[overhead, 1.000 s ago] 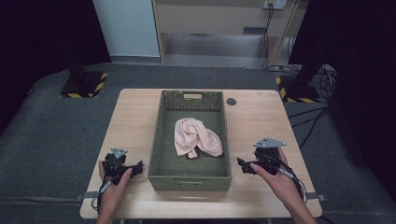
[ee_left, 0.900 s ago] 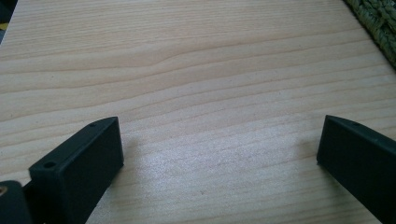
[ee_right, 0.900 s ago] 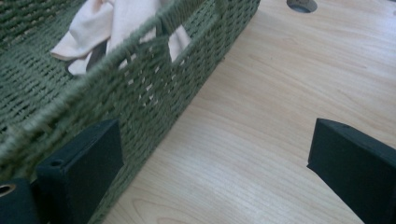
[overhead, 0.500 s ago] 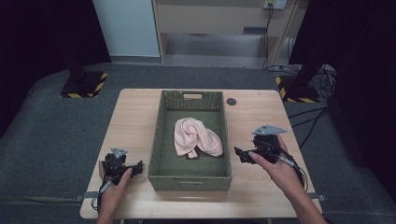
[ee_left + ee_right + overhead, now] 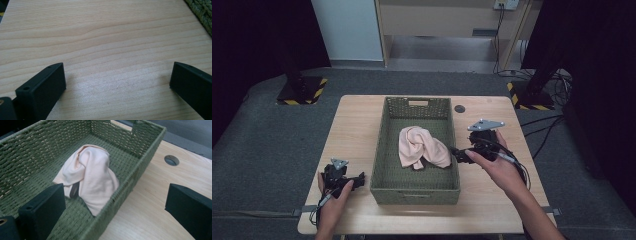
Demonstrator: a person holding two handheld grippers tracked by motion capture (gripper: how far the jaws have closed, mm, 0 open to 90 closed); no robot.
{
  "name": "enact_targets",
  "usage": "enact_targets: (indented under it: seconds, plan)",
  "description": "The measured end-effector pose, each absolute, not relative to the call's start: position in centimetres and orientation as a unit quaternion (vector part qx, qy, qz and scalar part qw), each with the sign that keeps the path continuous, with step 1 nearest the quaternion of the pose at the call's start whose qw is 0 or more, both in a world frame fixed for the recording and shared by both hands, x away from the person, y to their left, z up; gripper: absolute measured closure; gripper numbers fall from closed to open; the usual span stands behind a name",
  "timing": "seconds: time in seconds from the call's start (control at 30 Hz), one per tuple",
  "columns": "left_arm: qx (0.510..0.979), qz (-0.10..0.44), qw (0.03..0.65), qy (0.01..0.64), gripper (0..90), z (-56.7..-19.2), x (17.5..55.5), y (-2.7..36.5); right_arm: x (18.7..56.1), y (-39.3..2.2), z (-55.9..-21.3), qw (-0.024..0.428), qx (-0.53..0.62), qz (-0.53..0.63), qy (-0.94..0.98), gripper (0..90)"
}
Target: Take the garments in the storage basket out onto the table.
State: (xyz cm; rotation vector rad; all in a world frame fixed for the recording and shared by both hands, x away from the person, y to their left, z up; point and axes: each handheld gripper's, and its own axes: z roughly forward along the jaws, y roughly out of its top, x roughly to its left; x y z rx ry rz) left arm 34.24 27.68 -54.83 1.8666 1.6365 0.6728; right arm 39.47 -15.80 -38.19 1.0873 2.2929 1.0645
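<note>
The left claw (image 5: 346, 179) rests on the counter (image 5: 352, 125) beside the green basket (image 5: 416, 189), spread wide and holding nothing. Farther on, the right claw (image 5: 460, 155) — also wide open and empty — hangs at the basket's right wall, facing the crumpled pink cloth (image 5: 422, 146) inside. The risk, as I judge it — a jaw catching the woven rim and dragging the basket, or pinching only a loose fold.

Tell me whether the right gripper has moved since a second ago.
Yes. The right gripper has moved away from the table's near edge and left, toward the green basket; it now reaches that basket's right rim, open, near the pink cloth.
</note>
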Motion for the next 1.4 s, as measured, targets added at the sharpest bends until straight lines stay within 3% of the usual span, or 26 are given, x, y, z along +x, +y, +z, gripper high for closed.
enact_targets:
  seconds: [1.4]
  plan:
    - [0.696,0.251,0.281,0.611,0.0,-54.8,34.2,27.7,44.1,-6.2,-40.4,0.154,0.367,0.378,0.836,2.8]
